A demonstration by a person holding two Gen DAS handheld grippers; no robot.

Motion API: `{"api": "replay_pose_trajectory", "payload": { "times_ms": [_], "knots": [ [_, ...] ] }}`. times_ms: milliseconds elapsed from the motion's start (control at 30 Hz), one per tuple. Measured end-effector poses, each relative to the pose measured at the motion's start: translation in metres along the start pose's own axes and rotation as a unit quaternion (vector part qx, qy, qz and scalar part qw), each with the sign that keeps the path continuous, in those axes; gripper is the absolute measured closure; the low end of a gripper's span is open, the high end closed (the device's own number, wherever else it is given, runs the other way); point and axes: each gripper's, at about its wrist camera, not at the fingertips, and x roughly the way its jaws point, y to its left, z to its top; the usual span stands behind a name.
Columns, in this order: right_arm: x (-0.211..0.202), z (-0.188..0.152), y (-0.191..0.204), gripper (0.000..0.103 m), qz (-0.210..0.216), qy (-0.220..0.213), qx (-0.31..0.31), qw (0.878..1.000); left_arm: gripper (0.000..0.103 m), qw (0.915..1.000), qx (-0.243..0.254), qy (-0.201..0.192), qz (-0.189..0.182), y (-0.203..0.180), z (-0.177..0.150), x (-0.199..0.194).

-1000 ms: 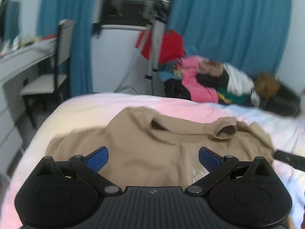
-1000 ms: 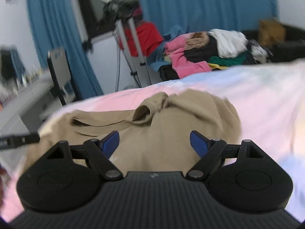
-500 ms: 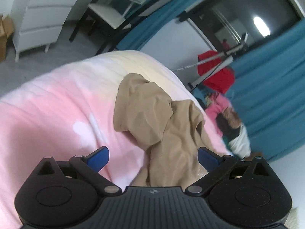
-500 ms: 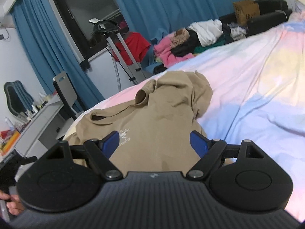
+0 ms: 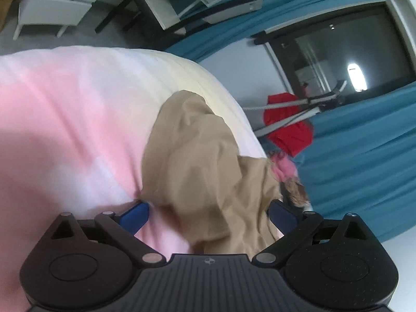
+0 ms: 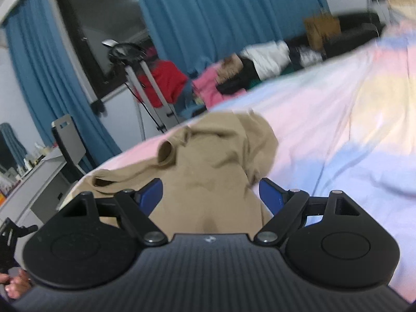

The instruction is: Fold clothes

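On pastel bedspread (image 6: 351, 119), rumpled tan shirt (image 6: 215, 161).

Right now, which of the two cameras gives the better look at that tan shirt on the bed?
The right wrist view: the tan shirt shows its neck opening, a sleeve and most of its body on the bed. The left wrist view, tilted and blurred, shows only a bunched side of it.

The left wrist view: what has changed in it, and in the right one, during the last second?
The left gripper swung from facing the tan sweatshirt head-on to a tilted approach at its edge, closer to the cloth. The right gripper also came closer to the sweatshirt, which now fills the gap between its fingers. The garment bunched up somewhat. Both grippers stayed open, holding nothing; the sweatshirt stayed on the pastel bedcover.
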Motion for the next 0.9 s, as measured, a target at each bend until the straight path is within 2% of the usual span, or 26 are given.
{"api": "replay_pose_trajectory", "payload": {
  "times_ms": [67, 233, 267, 333, 400, 433, 467, 500, 567, 633, 700, 767, 800, 833, 867, 900],
  "knots": [
    [0.006, -0.001, -0.008, 0.021, 0.002, 0.010, 0.021, 1.000, 0.019, 0.9998, 0.008, -0.015, -0.004, -0.005, 0.000, 0.011],
    [0.009, -0.006, -0.015, 0.021, 0.008, 0.017, 0.032, 0.999, 0.021, 0.9979, 0.011, -0.063, -0.006, -0.010, 0.002, 0.035],
    [0.009, -0.007, -0.015, 0.020, 0.009, 0.018, 0.035, 0.999, 0.027, 0.9971, 0.003, -0.075, 0.000, -0.009, 0.005, 0.039],
    [0.008, -0.007, -0.015, 0.020, 0.005, 0.019, 0.033, 0.999, 0.041, 0.9953, -0.009, -0.096, 0.012, -0.012, 0.011, 0.046],
    [0.005, -0.008, -0.013, 0.020, 0.005, 0.015, 0.028, 0.999, 0.072, 0.9951, 0.001, -0.098, 0.016, -0.021, 0.018, 0.051],
    [0.004, -0.008, -0.013, 0.020, 0.004, 0.012, 0.025, 1.000, 0.083, 0.9949, 0.017, -0.097, 0.022, -0.029, 0.021, 0.053],
    [0.003, -0.008, -0.012, 0.020, 0.003, 0.010, 0.021, 1.000, 0.100, 0.9938, 0.043, -0.097, 0.035, -0.039, 0.024, 0.054],
    [0.002, -0.007, -0.012, 0.020, 0.002, 0.009, 0.020, 1.000, 0.099, 0.9900, 0.082, -0.102, 0.053, -0.051, 0.026, 0.053],
    [0.002, -0.007, -0.011, 0.021, -0.001, 0.008, 0.016, 1.000, 0.099, 0.9745, 0.157, -0.135, 0.087, -0.075, 0.031, 0.046],
    [0.003, -0.007, -0.009, 0.020, -0.002, 0.009, 0.011, 1.000, 0.100, 0.9596, 0.197, -0.161, 0.120, -0.089, 0.041, 0.041],
    [0.003, -0.008, -0.007, 0.021, -0.003, 0.007, 0.005, 1.000, 0.100, 0.9442, 0.229, -0.158, 0.176, -0.096, 0.050, 0.048],
    [0.005, -0.010, -0.004, 0.020, -0.005, 0.006, -0.003, 1.000, 0.100, 0.9241, 0.266, -0.148, 0.231, -0.095, 0.054, 0.059],
    [0.006, -0.011, -0.002, 0.020, -0.007, 0.007, -0.009, 1.000, 0.099, 0.9221, 0.271, -0.142, 0.238, -0.092, 0.056, 0.062],
    [0.007, -0.012, 0.000, 0.021, -0.006, 0.007, -0.015, 1.000, 0.095, 0.9257, 0.267, -0.132, 0.233, -0.088, 0.058, 0.064],
    [0.008, -0.014, 0.001, 0.021, -0.007, 0.006, -0.021, 1.000, 0.087, 0.9295, 0.264, -0.123, 0.227, -0.084, 0.059, 0.063],
    [0.008, -0.015, 0.003, 0.021, -0.010, 0.005, -0.027, 1.000, 0.075, 0.9311, 0.263, -0.119, 0.223, -0.082, 0.058, 0.061]
  ]
}}
